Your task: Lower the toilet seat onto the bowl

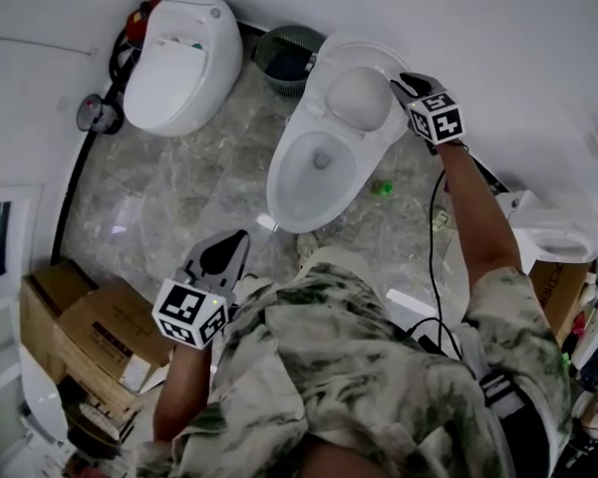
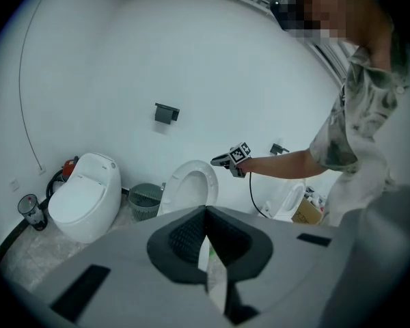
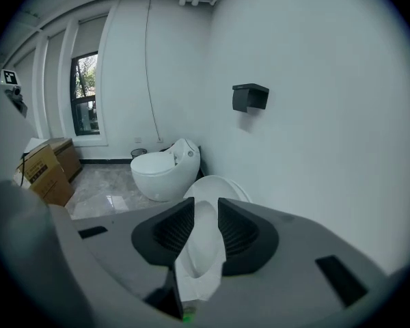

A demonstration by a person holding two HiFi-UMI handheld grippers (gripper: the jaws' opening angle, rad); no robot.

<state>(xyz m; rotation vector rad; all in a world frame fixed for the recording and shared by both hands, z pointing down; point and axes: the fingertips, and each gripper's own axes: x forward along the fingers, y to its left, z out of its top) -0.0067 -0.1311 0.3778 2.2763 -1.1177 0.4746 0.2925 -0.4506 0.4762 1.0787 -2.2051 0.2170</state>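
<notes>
Head view, right tool point(image 1: 406, 84) jaws parted by glossy oval raised toilet seat point(image 1: 355, 102), left tool point(image 1: 238, 241) closed, empty

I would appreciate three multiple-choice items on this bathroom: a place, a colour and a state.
1. Where is the mesh basket?
A. By the wall, between the closed toilet and the open one
B. On a chair
C. On a shelf
2. What colour is the small object on the floor beside the open bowl?
A. Red
B. Green
C. Blue
3. How is the toilet seat by the right tool?
A. Down on the bowl
B. Raised
C. Lying on the floor
Answers: 1 A, it stands between them at the wall; 2 B, it is bright green; 3 B, the bowl is uncovered.
</notes>
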